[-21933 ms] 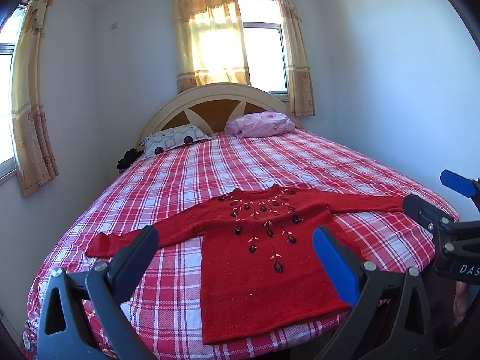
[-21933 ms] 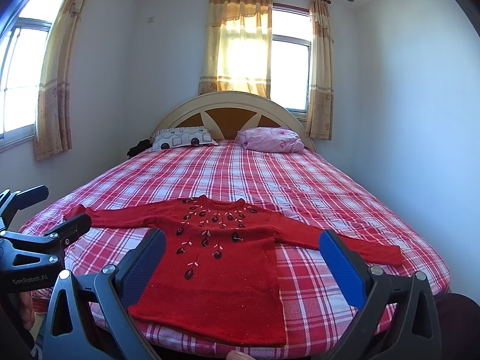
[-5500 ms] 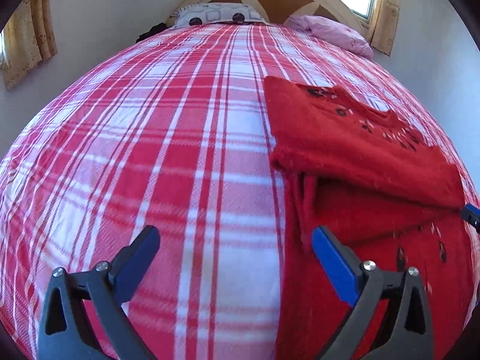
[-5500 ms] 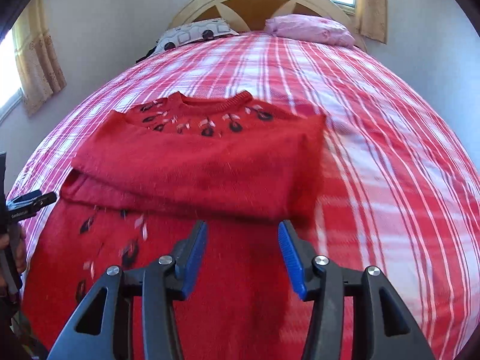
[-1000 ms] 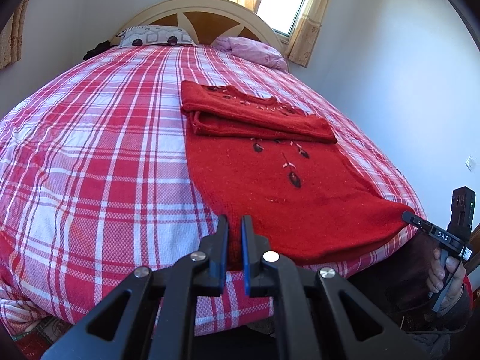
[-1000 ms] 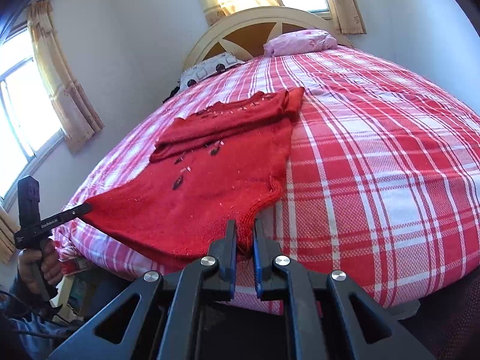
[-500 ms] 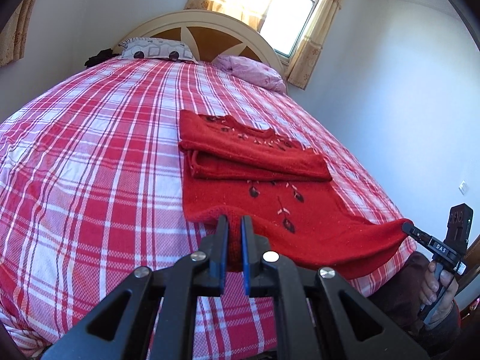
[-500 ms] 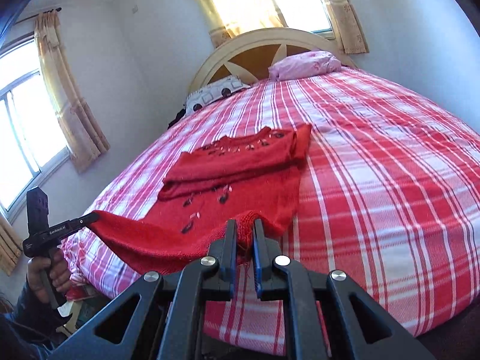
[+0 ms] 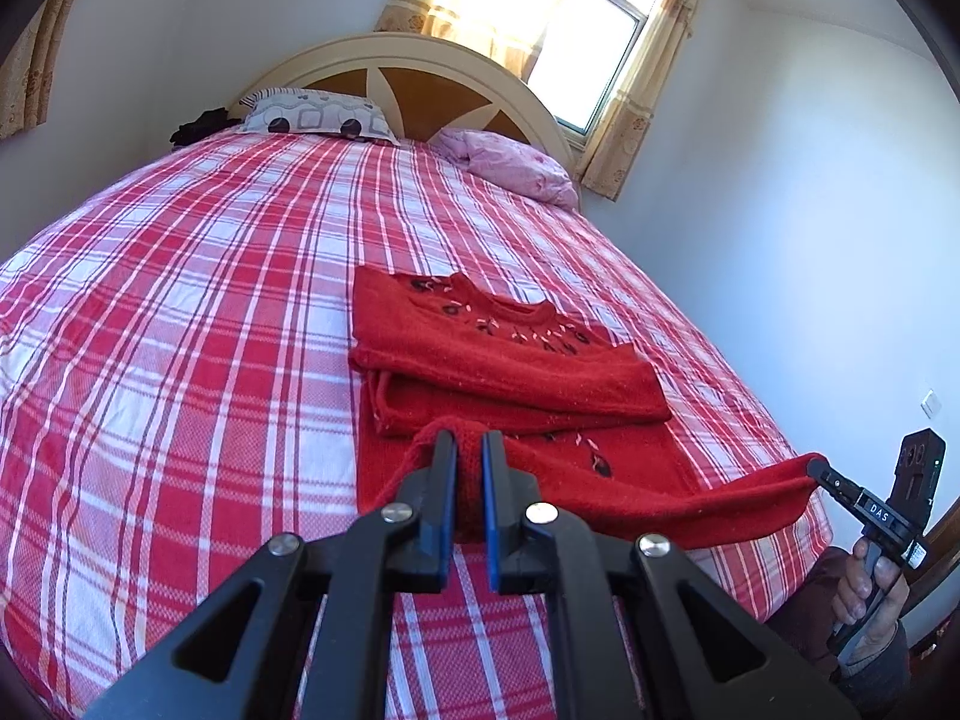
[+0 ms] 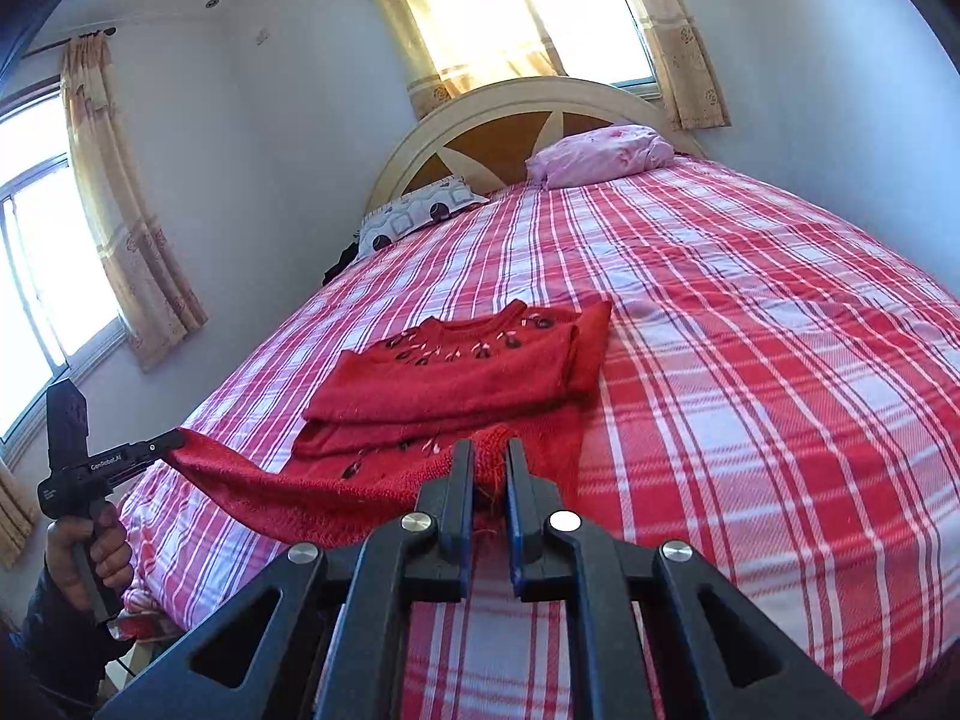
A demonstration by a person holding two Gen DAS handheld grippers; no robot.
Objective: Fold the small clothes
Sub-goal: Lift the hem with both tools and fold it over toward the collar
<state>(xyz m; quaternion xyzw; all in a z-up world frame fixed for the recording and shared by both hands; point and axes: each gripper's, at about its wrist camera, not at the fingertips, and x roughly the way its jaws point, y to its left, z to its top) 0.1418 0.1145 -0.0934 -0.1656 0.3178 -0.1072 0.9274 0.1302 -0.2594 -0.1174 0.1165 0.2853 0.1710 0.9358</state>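
A small red sweater (image 9: 510, 360) with dark embroidery lies on the red plaid bed (image 9: 180, 330), its sleeves folded across the chest. My left gripper (image 9: 468, 450) is shut on the left corner of its hem. My right gripper (image 10: 489, 456) is shut on the right hem corner and also shows at the right edge of the left wrist view (image 9: 822, 471). The hem hangs lifted between both grippers, above the bed, close to the folded sleeves. The sweater also shows in the right wrist view (image 10: 456, 378).
A patterned pillow (image 9: 312, 117) and a pink pillow (image 9: 510, 165) lie at the headboard (image 9: 420, 78). A dark cloth (image 9: 198, 123) sits by the patterned pillow. Curtained windows stand behind the bed and on the left wall (image 10: 36, 276). The bed's near edge is just below the grippers.
Both grippers have lifted the hem off the bed's near edge and carried it forward, toward the folded sleeves. The lower body of the sweater now arches up off the bed.
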